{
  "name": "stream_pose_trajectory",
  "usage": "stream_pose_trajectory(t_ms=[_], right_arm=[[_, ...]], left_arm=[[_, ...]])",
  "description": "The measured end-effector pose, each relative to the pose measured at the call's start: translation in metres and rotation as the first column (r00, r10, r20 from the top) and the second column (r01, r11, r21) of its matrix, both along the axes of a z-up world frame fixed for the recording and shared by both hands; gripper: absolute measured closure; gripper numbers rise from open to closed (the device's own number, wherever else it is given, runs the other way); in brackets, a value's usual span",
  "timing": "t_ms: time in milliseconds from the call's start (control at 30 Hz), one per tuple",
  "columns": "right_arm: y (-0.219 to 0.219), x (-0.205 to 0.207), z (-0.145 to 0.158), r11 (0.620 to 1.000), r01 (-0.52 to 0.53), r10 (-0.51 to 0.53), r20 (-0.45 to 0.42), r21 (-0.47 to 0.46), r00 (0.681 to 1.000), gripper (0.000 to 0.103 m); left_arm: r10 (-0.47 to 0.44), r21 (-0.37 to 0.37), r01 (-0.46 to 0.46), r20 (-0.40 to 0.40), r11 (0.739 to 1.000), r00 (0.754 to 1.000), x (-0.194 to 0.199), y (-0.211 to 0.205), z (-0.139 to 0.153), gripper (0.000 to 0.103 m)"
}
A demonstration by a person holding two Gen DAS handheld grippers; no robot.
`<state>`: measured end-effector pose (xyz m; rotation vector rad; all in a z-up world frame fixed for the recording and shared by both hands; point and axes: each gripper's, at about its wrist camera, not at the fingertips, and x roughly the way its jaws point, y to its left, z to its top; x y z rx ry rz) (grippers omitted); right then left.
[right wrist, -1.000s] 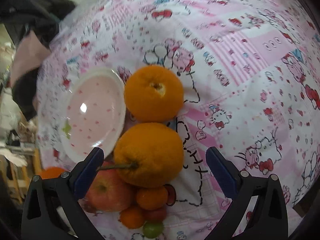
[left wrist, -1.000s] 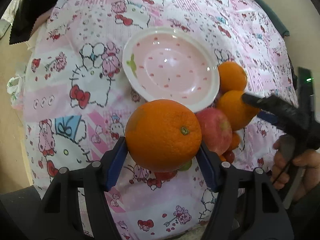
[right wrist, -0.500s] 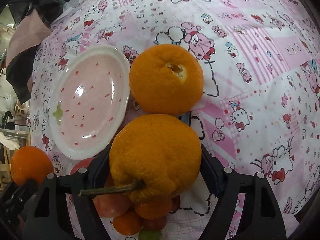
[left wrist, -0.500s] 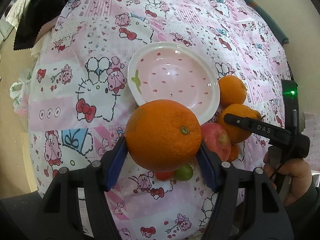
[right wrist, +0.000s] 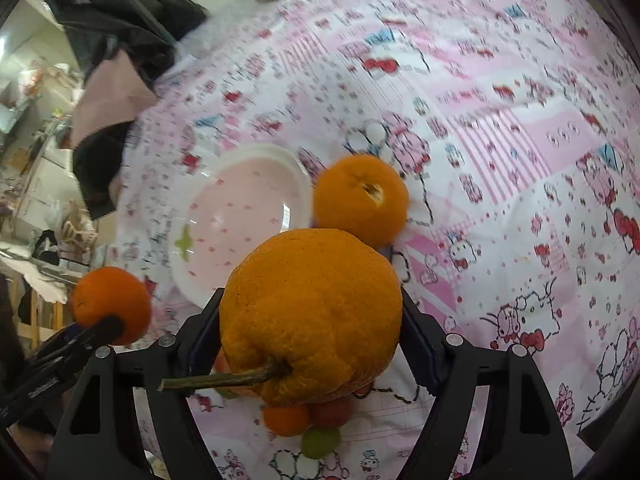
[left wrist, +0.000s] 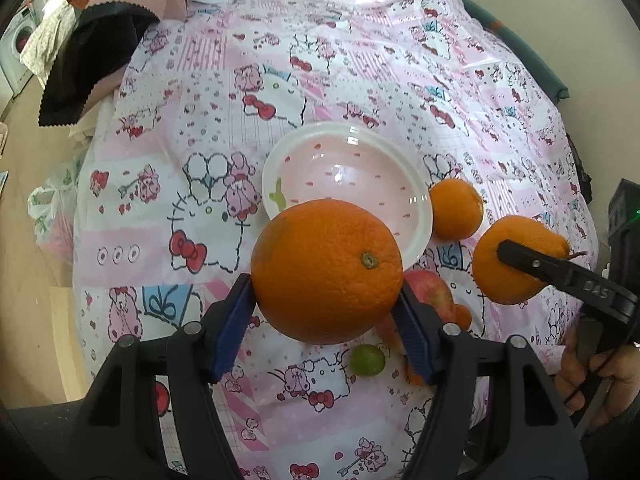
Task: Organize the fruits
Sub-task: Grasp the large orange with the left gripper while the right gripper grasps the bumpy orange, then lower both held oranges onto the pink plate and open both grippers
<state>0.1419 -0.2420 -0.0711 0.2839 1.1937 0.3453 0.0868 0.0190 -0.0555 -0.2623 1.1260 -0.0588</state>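
1. The left gripper [left wrist: 326,304] clamps a smooth round orange [left wrist: 326,270] at centre frame, just below the empty pink-and-white plastic bowl [left wrist: 420,194].
2. The right gripper [right wrist: 310,340] pinches a bumpy, stemmed orange [right wrist: 310,316] low in its own view.
3. A third orange [right wrist: 360,198] lies beside the bowl; an apple [left wrist: 430,290] and small fruits sit lower right.
4. Risk: both fruits reaching the bowl together could knock and slip, and the curved peel offers the pads little purchase.

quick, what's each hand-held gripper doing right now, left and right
Left hand-held gripper: shut on the smooth orange, held above the cloth.
Right hand-held gripper: shut on the bumpy stemmed orange, also lifted.
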Motion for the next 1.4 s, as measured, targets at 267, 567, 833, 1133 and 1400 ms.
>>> stream_pose_trajectory(t_ms=[267,567,833,1133,1400], right_arm=[[0.012,0.01,0.029,0.996,-0.042,0.034,0.091,0.084,0.995,0.022],[0.039,0.055,0.029,0.993,-0.094,0.086,0.107,0.075,0.991,0.022],[0.066,0.096,-0.007,0.991,-0.132,0.131,0.03,0.027,0.991,0.022],[0.095,0.121,-0.046,0.989,-0.149,0.149,-0.083,-0.001,0.985,0.022],[0.104,0.123,-0.071,0.992,-0.126,0.12,-0.174,-0.021,0.977,0.021]], left_arm=[[-0.017,0.005,0.016,0.043,1.0,0.999,0.008,0.0,0.015,0.039],[-0.04,0.037,0.039,0.038,0.999,0.998,0.051,0.0,0.017,0.039],[-0.064,0.057,0.064,-0.007,0.996,0.998,0.092,0.001,-0.016,0.039],[-0.108,0.089,0.112,-0.045,0.99,0.993,0.121,-0.014,-0.05,0.039],[-0.101,0.089,0.109,-0.091,0.99,0.991,0.133,-0.017,-0.075,0.038]])
